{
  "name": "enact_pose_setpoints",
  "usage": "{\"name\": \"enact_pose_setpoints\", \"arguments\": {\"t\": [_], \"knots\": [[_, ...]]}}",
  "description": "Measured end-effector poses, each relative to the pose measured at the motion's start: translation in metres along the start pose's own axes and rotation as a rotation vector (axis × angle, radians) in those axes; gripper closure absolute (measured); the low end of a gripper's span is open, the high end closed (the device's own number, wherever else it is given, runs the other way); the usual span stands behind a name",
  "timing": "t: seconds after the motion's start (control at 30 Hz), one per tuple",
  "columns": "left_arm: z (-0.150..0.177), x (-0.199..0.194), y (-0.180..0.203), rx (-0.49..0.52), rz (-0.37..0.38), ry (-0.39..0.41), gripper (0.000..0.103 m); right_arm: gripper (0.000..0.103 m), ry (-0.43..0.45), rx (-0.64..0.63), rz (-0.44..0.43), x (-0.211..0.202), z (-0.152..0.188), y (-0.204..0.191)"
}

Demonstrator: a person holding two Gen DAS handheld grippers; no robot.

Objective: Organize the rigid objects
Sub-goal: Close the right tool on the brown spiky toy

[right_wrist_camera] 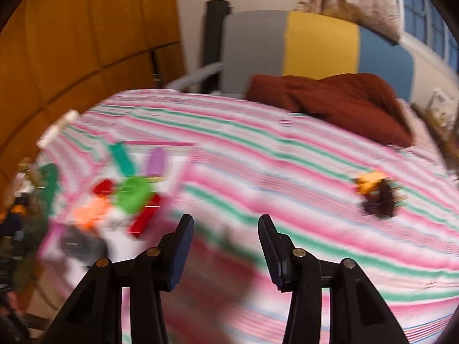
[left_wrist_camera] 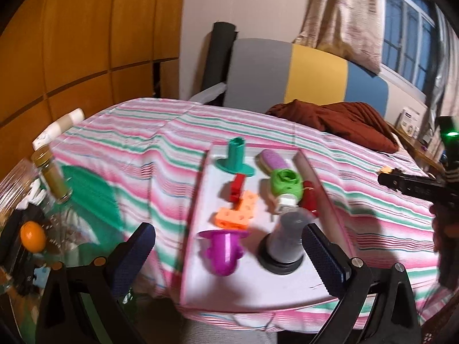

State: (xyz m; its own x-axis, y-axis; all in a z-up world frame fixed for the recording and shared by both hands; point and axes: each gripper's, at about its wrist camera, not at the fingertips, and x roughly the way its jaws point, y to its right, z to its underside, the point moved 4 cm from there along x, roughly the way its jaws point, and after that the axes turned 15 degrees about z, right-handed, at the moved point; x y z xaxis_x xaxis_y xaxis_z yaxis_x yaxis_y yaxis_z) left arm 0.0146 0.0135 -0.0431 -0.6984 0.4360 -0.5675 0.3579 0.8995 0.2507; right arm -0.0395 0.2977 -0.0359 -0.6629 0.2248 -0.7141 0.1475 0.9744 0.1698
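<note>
My left gripper [left_wrist_camera: 226, 255] hangs spread wide over the white tray [left_wrist_camera: 255, 289] holding the toys, gripping nothing. My right gripper [right_wrist_camera: 225, 250] is spread too, empty, above the striped bedcover [right_wrist_camera: 287, 154]; the tray sits off to its left.

A tray [left_wrist_camera: 198, 258] lies on the bed [left_wrist_camera: 143, 143], in the lower middle of the left wrist frame. In it, a funnel-shaped piece [left_wrist_camera: 235, 160] stands at the far end, with a holed block [left_wrist_camera: 238, 212] below it. A flanged plug [left_wrist_camera: 223, 249] sits nearest, left of a cylinder on a round base [left_wrist_camera: 284, 246]. A pillow [left_wrist_camera: 338, 120] lies upper right, against the headboard [left_wrist_camera: 287, 71]. A jar [left_wrist_camera: 53, 177] stands off the bed's left edge.
</note>
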Motion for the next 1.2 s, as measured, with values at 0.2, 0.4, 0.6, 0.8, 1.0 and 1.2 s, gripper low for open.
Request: {"name": "enact_pose_setpoints", "arguments": {"t": [0.2, 0.4, 0.6, 0.8, 1.0, 1.2], "knots": [[-0.007, 0.01, 0.03, 0.035, 0.066, -0.022, 0.0, 0.056, -0.015, 0.006, 0.24, 0.039, -0.013, 0.081], [-0.01, 0.019, 0.06, 0.09, 0.13, -0.045, 0.0, 0.052, -0.024, 0.013, 0.383, 0.078, -0.028, 0.147], [-0.008, 0.032, 0.085, 0.149, 0.156, -0.087, 0.0, 0.052, -0.032, 0.072, 0.413, 0.099, -0.02, 0.183], [-0.004, 0.04, 0.105, 0.18, 0.176, -0.105, 0.0, 0.06, -0.111, 0.187, 0.257, 0.117, -0.012, 0.201], [0.0, 0.043, 0.117, 0.215, 0.187, -0.119, 0.0, 0.064, -0.196, 0.55, 0.025, 0.119, 0.006, 0.242], [0.0, 0.04, 0.117, 0.212, 0.184, -0.115, 0.0, 0.063, -0.28, 0.919, -0.122, 0.13, 0.037, 0.292]]}}
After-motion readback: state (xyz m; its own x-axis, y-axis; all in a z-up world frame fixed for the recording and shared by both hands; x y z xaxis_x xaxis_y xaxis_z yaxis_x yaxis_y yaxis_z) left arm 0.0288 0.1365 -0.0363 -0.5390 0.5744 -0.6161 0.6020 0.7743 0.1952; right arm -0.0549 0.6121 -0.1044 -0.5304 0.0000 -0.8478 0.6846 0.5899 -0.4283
